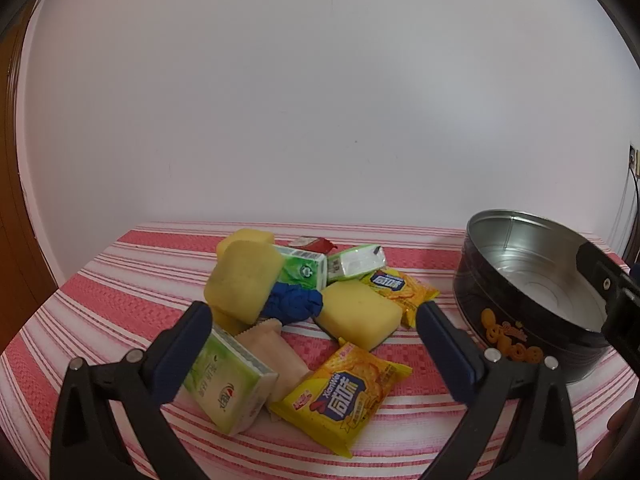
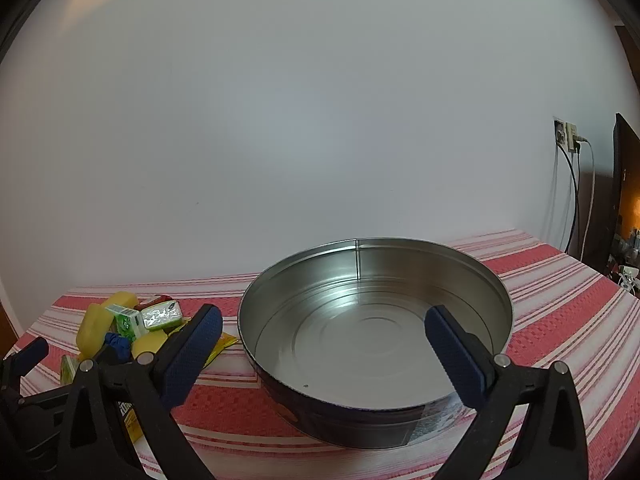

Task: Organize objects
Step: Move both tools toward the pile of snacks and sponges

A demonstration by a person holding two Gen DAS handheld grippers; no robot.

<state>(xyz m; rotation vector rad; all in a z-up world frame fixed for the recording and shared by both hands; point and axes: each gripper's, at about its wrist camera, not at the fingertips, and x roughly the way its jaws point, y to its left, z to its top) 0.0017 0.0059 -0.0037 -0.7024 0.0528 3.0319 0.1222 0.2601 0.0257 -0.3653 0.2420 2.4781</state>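
Hovering over a heap of small things on the striped tabletop (image 1: 120, 280), the left gripper (image 1: 312, 344) is standing wide open and grasping nothing. Lying in the heap are yellow sponges (image 1: 242, 280), green tissue packs (image 1: 228, 384), yellow cracker packets (image 1: 348, 392) and a blue cloth (image 1: 296, 304). Just right of the heap, a round metal tin (image 2: 372, 280) is sitting upright, and the right gripper (image 2: 320, 344) is hanging released above its near rim, touching nothing.
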